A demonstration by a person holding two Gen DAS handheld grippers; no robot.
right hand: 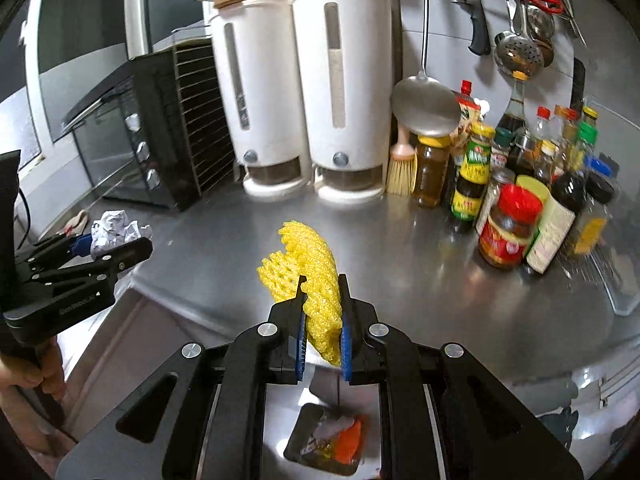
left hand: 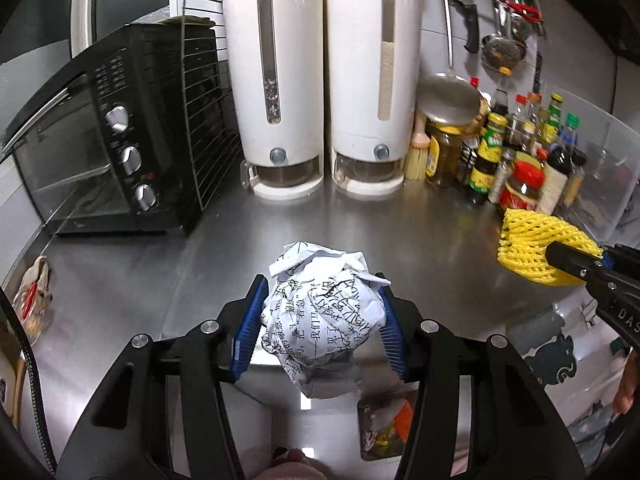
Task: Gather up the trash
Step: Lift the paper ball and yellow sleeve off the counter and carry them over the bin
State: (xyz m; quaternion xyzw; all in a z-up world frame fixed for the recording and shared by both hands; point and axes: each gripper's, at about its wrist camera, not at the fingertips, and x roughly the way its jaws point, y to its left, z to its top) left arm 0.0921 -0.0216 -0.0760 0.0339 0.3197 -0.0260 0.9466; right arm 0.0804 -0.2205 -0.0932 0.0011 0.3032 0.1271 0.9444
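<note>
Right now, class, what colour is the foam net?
Yellow; the foam net shows best in the right wrist view.

The paper ball (left hand: pixel 320 316) is white, printed with black characters, crumpled into a rough lump taller than wide. It is lifted off the steel surface (left hand: pixel 400 232), pinched at its sides between blue pads. The foam net (right hand: pixel 312 280) is yellow mesh, folded and squashed flat where it is clamped, its free end fanning upward. Below both, an open bin (right hand: pixel 332 436) holds white, orange and yellow scraps.
</note>
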